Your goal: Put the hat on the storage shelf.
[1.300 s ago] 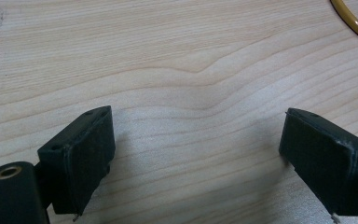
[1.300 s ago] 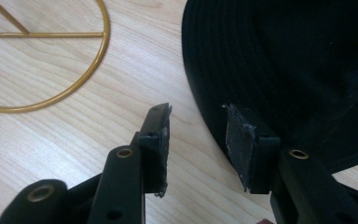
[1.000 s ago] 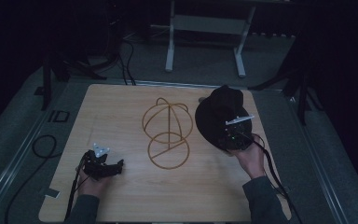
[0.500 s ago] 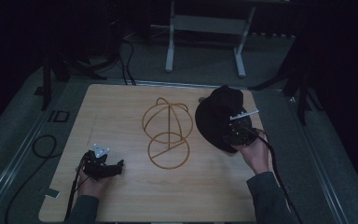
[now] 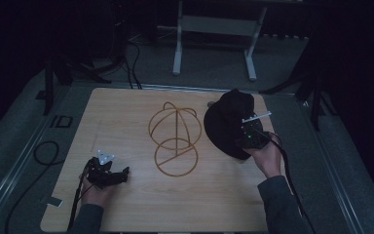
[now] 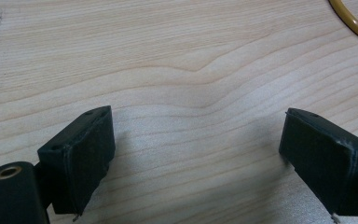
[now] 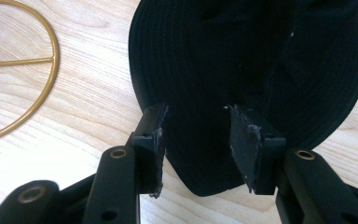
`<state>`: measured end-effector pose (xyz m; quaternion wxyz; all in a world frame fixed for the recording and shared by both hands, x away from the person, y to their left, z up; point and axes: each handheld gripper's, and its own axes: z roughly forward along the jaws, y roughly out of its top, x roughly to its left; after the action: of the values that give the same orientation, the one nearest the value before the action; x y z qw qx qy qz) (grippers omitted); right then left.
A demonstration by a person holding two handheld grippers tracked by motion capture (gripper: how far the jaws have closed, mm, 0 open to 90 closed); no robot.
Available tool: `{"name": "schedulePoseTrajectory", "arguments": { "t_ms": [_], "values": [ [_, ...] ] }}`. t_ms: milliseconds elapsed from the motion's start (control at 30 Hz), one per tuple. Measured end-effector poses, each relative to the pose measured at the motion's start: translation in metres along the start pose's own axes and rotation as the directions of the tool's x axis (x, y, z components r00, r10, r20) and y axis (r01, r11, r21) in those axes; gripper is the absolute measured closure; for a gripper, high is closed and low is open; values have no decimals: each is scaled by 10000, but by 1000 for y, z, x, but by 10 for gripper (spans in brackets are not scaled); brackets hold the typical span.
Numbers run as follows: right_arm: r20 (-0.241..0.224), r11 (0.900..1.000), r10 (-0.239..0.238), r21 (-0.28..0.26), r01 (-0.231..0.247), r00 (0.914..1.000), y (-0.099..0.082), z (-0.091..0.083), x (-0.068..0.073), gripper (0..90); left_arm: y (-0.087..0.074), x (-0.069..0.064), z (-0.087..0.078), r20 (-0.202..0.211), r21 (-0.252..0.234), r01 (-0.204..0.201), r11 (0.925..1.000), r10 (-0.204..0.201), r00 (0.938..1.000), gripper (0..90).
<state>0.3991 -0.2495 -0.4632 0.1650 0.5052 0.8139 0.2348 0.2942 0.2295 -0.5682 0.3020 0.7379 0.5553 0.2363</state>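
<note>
A black brimmed hat (image 5: 226, 122) lies flat on the right of the wooden table (image 5: 126, 112), beside a gold wire hat stand (image 5: 175, 141) at the middle. My right gripper (image 5: 247, 135) hovers over the hat's near brim (image 7: 261, 60). It (image 7: 196, 135) is open, with its jaws either side of the brim's edge; I cannot tell whether they touch the fabric. My left gripper (image 5: 121, 174) rests low at the front left. It (image 6: 196, 154) is open wide over bare wood with nothing between the jaws.
The stand's ring (image 7: 51, 60) lies to the left of my right gripper, and its edge (image 6: 352, 23) is far ahead of my left gripper. Cables (image 5: 44, 151) trail off the table's left side. A metal frame (image 5: 214, 29) stands beyond the far edge.
My right gripper has shifted slightly to the right and turned a little over the hat's brim. The left gripper has stayed in place.
</note>
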Motion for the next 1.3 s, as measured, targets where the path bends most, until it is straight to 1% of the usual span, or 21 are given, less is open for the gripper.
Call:
{"name": "schedulePoseTrajectory", "arguments": {
  "t_ms": [200,233,300,367,567,800,933,1067,1167,1300],
  "values": [
    [23,10000,67,16,-67,10000,4,3,-3,561,0,0,0,0,-5,0,10000,0,10000,108],
    [-53,9999,102,-20,-102,9999,5,3,-5,577,0,0,0,0,-3,0,10000,0,10000,108],
    [-44,10000,99,5,-99,9999,5,3,-5,585,0,0,0,-2,-4,4,10000,-4,10000,108],
    [-82,9999,144,28,-144,9999,7,3,-7,614,0,0,0,2,-9,5,10000,-5,10000,108],
    [-166,9999,152,53,-151,9997,12,6,-9,631,0,0,0,1,-8,10,10000,-10,10000,108],
    [-125,9995,211,224,-208,9997,18,7,-12,631,0,0,0,4,-9,12,10000,-12,10000,108],
    [-55,9991,285,315,-283,9996,23,7,-16,626,0,0,0,3,-8,8,10000,-8,10000,108],
    [-52,9985,435,340,-433,9990,25,5,-18,623,0,0,0,5,-12,12,10000,-12,10000,108],
    [-186,9980,613,169,-610,9979,24,-2,-22,621,0,0,0,6,-10,7,10000,-7,10000,108],
    [-107,9979,637,122,-635,9979,26,-8,-24,616,0,0,0,5,-15,19,10000,-19,10000,108]
  ]
}}
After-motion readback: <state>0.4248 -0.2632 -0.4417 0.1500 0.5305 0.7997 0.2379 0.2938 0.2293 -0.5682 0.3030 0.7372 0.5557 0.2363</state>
